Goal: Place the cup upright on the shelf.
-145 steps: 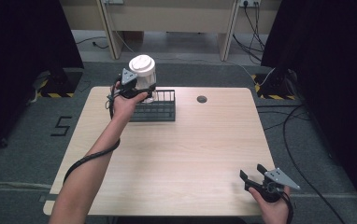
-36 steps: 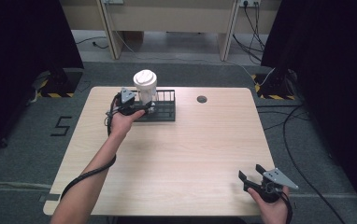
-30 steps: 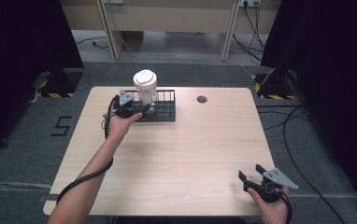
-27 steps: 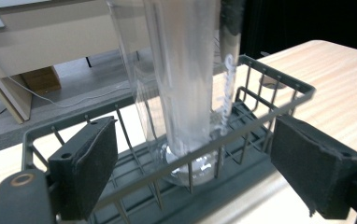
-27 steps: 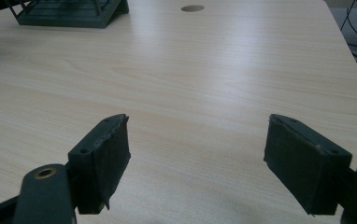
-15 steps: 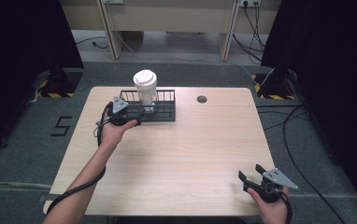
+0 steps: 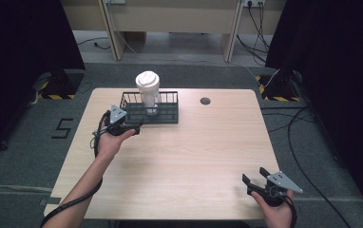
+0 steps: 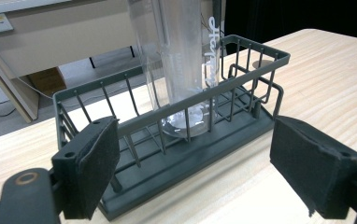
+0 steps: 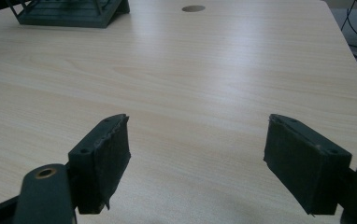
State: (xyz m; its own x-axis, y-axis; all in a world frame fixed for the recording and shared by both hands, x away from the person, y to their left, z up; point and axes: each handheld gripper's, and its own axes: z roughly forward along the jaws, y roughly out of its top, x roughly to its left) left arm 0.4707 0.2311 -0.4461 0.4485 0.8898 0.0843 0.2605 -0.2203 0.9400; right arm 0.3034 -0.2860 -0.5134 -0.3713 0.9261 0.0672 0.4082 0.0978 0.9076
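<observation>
A clear plastic cup (image 7: 147, 90) with a white lid stands upright in the left half of a dark wire basket (image 7: 167, 117) at the back of the table. My left gripper (image 7: 133, 128) is open just in front of the basket's left end, with nothing between its pads. In the left gripper view the cup (image 8: 181, 60) rises inside the basket (image 8: 242, 79) beyond the wide-open left gripper (image 8: 200, 172). My right gripper (image 7: 254, 175) is open and holds nothing near the front right corner; the right gripper view shows this gripper (image 9: 197, 168) over bare wood.
The wooden table (image 7: 194, 152) has a round cable hole (image 7: 205, 100) right of the basket. The basket's corner (image 9: 69, 14) and the hole (image 9: 193, 8) lie far off in the right gripper view. Cables and desk legs are on the floor behind.
My left gripper, which earlier held the cup at the basket, has let it go and drawn back toward the person. The cup stays upright in the basket. The right gripper has not moved.
</observation>
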